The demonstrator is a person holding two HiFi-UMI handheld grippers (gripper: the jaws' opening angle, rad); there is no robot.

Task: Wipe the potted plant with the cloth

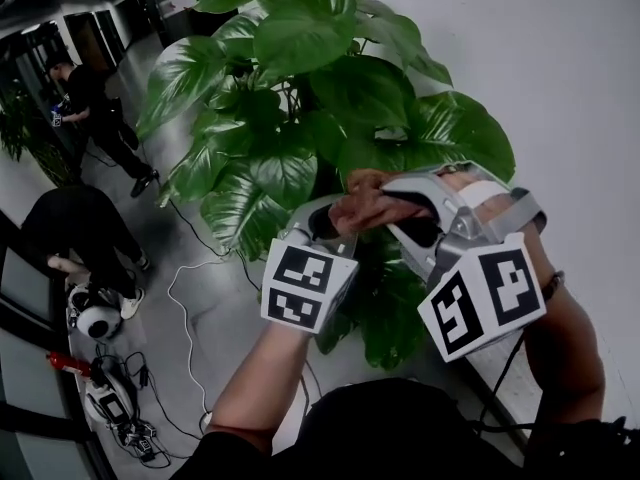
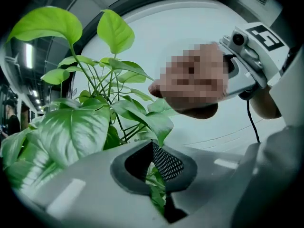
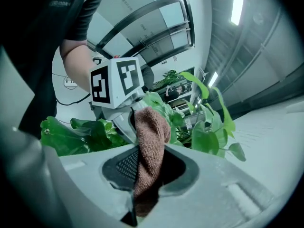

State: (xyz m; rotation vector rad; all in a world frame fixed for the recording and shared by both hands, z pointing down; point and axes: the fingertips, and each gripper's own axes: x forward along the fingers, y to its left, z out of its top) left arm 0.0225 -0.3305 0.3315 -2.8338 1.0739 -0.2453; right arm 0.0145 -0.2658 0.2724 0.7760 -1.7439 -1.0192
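The potted plant (image 1: 290,98) with broad green leaves stands before me against a white wall; its pot is hidden. My right gripper (image 1: 400,206) is shut on a brown cloth (image 1: 365,208), and the cloth presses on the foliage near the plant's middle. In the right gripper view the cloth (image 3: 151,141) hangs bunched between the jaws of the right gripper (image 3: 142,175). My left gripper (image 1: 322,220) sits just left of the cloth. In the left gripper view the left gripper (image 2: 159,179) has its jaws closed on a leaf (image 2: 156,196) of the plant (image 2: 71,132).
A white wall (image 1: 560,68) runs along the right. On the grey floor at left lie white cables (image 1: 190,298) and some equipment (image 1: 110,388). One person (image 1: 90,108) stands at the far left and another (image 1: 75,228) crouches nearer.
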